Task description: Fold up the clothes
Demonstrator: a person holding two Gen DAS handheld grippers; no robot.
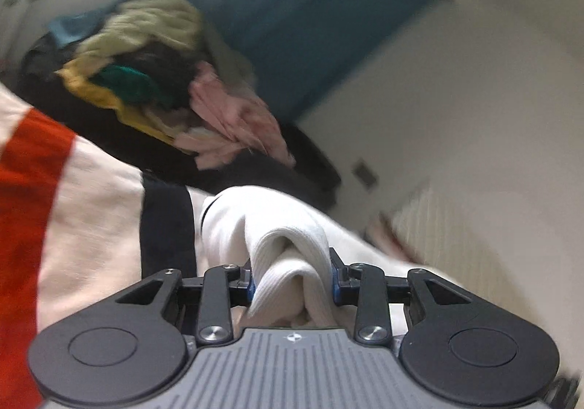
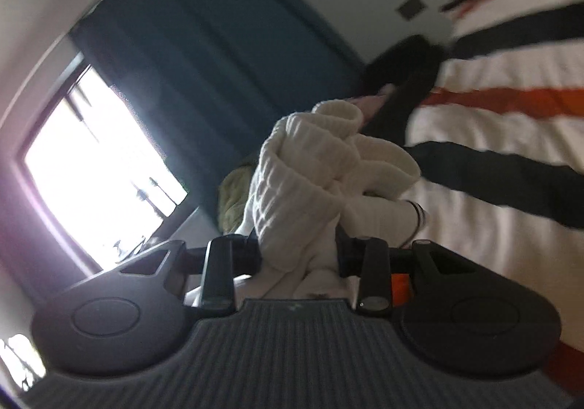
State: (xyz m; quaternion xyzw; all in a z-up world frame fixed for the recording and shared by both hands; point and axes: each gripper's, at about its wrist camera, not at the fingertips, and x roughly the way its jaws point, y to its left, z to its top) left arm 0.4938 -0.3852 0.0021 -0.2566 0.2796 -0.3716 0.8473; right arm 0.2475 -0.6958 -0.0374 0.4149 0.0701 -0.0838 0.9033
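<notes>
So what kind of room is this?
Probably a bedroom: a striped bedspread lies under a pile of clothes, with a teal curtain beside a window and a wall radiator.

Ribbed white cloth garment [image 1: 292, 263]

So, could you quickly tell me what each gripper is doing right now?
Left gripper: shut on white ribbed garment.
Right gripper: shut on white ribbed garment.
</notes>
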